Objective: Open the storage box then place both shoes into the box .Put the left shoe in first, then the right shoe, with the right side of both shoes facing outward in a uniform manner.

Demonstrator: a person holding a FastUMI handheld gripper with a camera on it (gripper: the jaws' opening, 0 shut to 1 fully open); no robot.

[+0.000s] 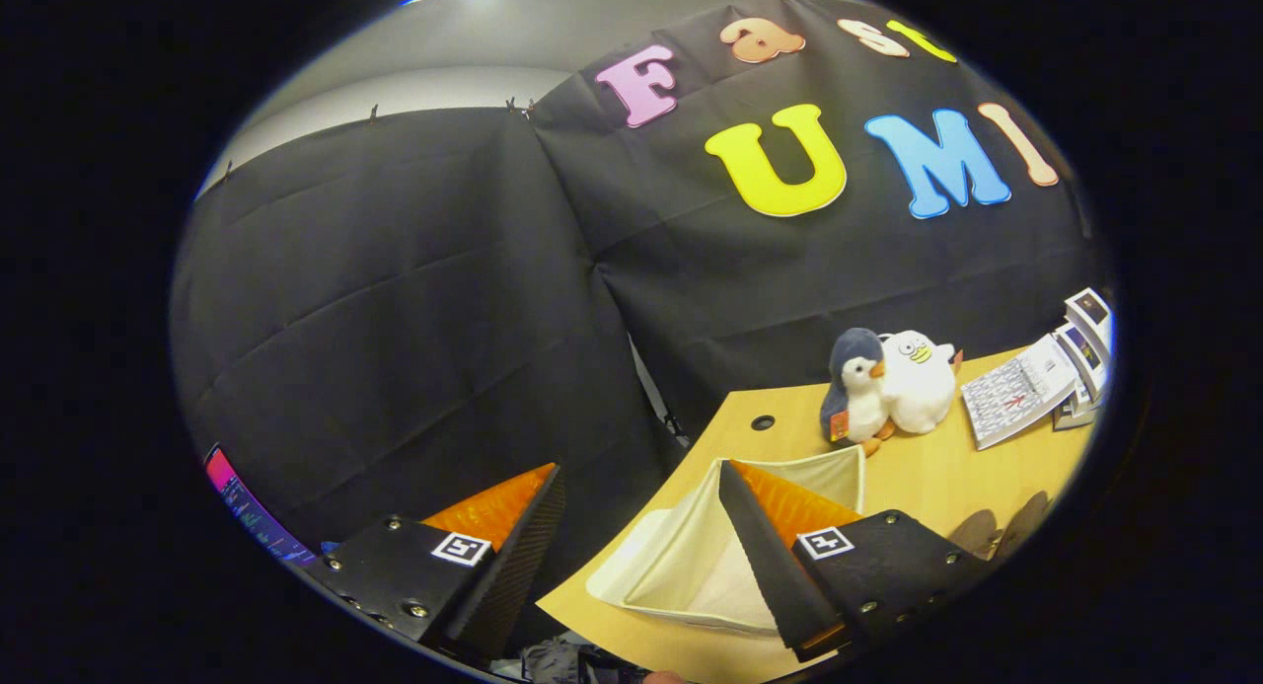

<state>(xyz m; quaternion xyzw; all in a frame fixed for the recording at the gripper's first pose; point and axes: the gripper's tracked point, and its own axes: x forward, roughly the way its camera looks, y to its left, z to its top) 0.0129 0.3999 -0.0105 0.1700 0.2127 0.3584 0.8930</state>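
My gripper (641,482) is open, its two fingers spread wide with nothing between them. It hangs over the near-left corner of a wooden table (928,487). A cream fabric storage box (681,566) stands on that table, open at the top, just ahead of and partly behind my right finger (760,536). My left finger (503,536) is off the table's edge, in front of the black cloth wall. A dark rounded shape (1006,531), perhaps the shoes, shows at the table's right side beyond the right finger; too little of it is visible to tell.
Two plush toys, a grey penguin (854,383) and a white bird (920,378), stand at the back of the table. A printed sheet (1016,388) and small boxes (1085,343) lie at the back right. A cable hole (762,422) is in the tabletop.
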